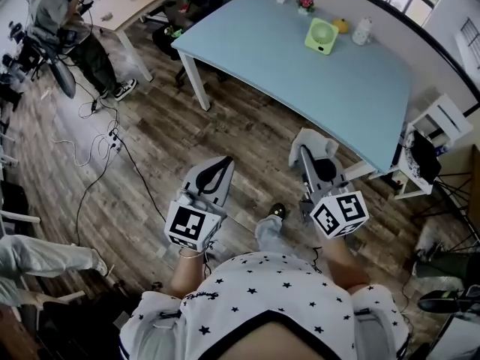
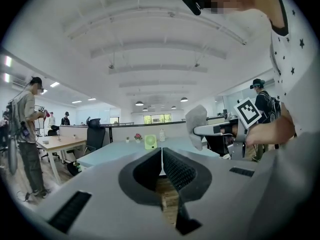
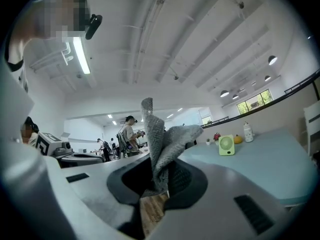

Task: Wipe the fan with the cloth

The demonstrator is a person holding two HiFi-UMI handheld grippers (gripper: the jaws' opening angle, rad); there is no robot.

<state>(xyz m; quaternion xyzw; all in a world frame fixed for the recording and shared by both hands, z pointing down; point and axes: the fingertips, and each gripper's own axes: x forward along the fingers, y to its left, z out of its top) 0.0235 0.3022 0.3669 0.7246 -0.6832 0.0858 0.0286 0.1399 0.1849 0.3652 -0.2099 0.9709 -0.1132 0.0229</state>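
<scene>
A small green fan stands upright at the far side of the light blue table; it also shows in the left gripper view, fan, and the right gripper view, fan. Both grippers hang over the wooden floor, well short of the table. My right gripper is shut on a grey cloth, which sticks up from its jaws as a crumpled fold, cloth. My left gripper is shut with nothing in it, its jaws meeting tip to tip.
Beside the fan stand a pink flower pot, an orange object and a white bottle. Cables lie on the floor at left. A person stands by a wooden desk far left. White shelving sits at right.
</scene>
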